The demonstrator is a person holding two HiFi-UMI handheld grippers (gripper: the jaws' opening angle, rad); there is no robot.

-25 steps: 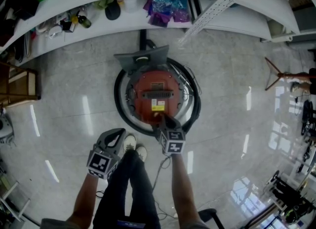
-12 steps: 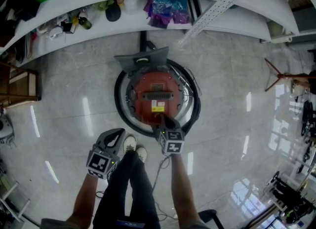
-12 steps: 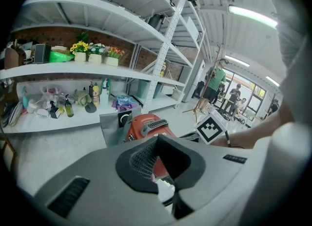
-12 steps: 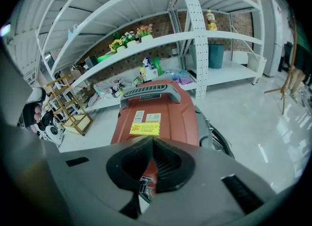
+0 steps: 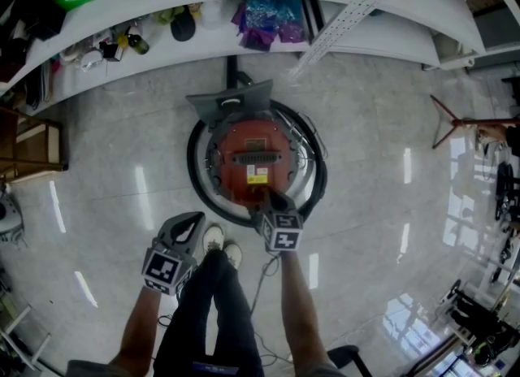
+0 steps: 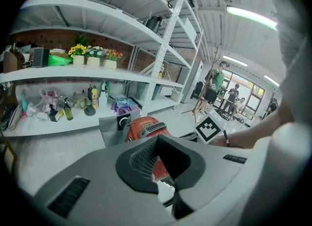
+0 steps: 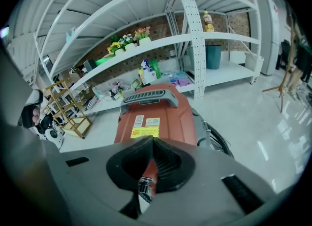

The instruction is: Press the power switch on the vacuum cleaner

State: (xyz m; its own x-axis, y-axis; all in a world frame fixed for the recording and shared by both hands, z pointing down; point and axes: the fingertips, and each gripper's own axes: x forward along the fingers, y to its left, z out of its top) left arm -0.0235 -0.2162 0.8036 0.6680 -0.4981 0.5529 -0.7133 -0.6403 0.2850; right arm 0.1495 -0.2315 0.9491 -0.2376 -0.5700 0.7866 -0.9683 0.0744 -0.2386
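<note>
- Right gripper (image 5: 267, 198) has its 2 jaws closed tip to tip and holds nothing. Its tip sits at the near edge of the red vacuum cleaner (image 5: 255, 156), which stands on the floor (image 5: 382, 148) in front of the shelf (image 5: 162, 46), ringed by its black hose (image 5: 193, 164).
- Left gripper (image 5: 193, 223) is likewise closed and empty, hanging beside the person's shoes (image 5: 221, 241), apart from the machine.
- No view lets me pick out the power switch, so the main risk is pressing the wrong spot. The closed tip may land on plain casing, or on the small metal fitting (image 7: 143, 186) seen through the right gripper's jaws.
- A slanted push could skid off the rounded red shell, or shove the machine away across the glossy floor instead of working the switch.
- The hose and the cord (image 5: 262, 274) lie near the feet and could catch a shoe if the person leans in.
</note>
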